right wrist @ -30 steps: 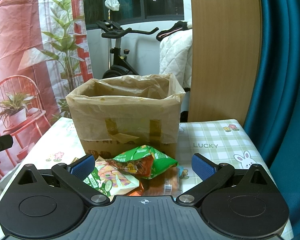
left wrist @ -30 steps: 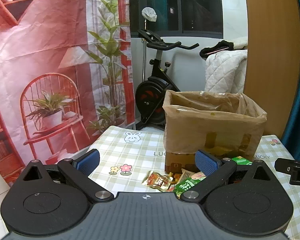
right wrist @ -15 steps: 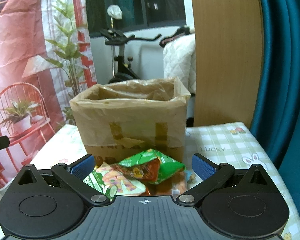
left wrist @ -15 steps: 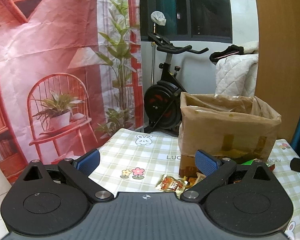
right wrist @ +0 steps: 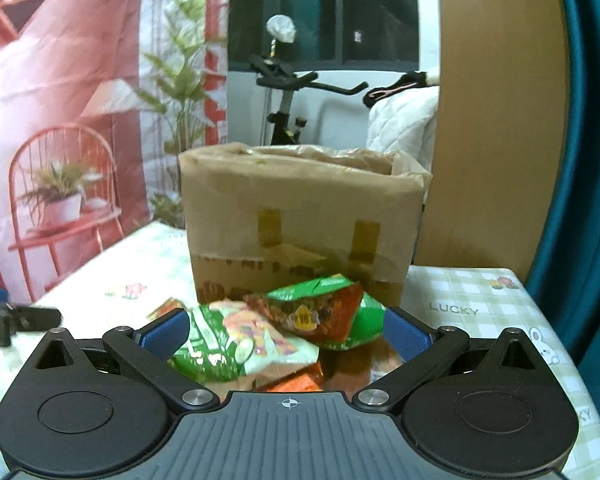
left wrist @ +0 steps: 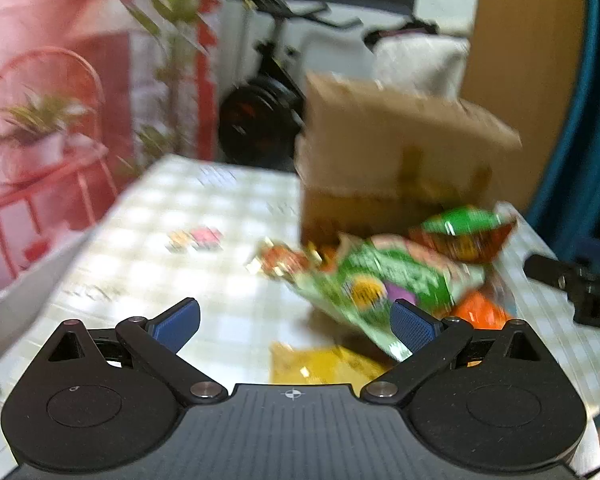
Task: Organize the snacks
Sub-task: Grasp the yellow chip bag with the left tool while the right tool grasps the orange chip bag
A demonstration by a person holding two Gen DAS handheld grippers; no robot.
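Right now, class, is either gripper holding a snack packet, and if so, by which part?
Neither. The left gripper and right gripper are both open and empty; the snack packets lie on the table before the cardboard box.

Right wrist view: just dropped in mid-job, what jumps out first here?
A heap of bright snack packets lies on the checked tablecloth, right ahead of the open right claw, with a green-and-red bag on top. Behind it stands a tall cardboard box lined with a plastic bag, open at the top. The left claw, also open, faces the same pile from the other side.
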